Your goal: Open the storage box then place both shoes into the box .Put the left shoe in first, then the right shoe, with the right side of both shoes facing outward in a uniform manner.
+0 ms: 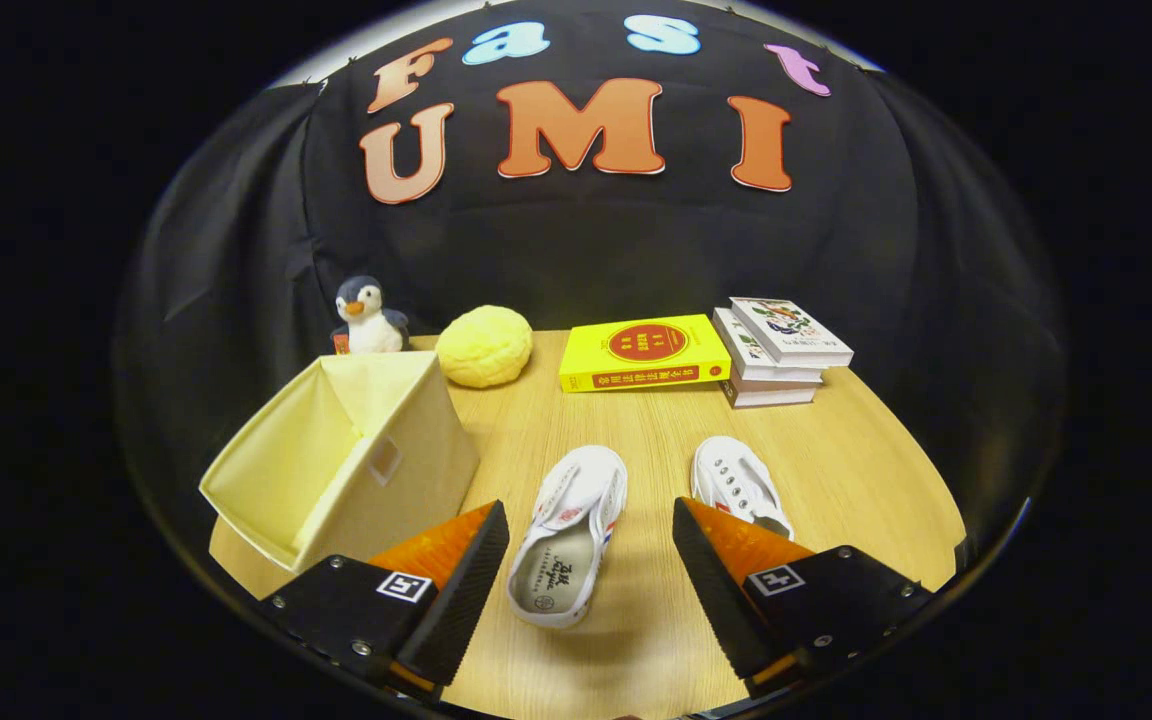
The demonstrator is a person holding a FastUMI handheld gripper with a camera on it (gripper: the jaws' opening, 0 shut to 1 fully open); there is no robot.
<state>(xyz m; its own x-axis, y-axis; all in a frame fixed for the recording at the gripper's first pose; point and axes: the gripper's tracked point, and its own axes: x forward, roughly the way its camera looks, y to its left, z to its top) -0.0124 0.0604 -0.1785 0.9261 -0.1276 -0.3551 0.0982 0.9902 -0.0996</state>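
**2 white shoes wait beside an open box**

The hand-held gripper (591,560) hangs over the wooden surface (866,470) with its 2 fingers spread wide apart. Nothing is held between them.

One white shoe (568,535) lies between the fingers and a bit ahead of them. Its heel end is nearest the fingers and its toe points away toward the books. You can look down into it and see a pale insole with dark print. It has white laces and small red and blue marks on its side.

The other white shoe (736,485) lies just to the right of the first, apart from it. The right finger hides its near end. Its white upper has a row of small lace holes.

The storage box (356,460) is pale yellow and made of soft cloth. It sits to the left of the shoes, just beyond the left finger. It is open, and the inside looks bare.

Farther back are a toy penguin (368,315), a yellow bumpy ball (484,346), a yellow book (644,352) and a stack of 3 books (781,350).
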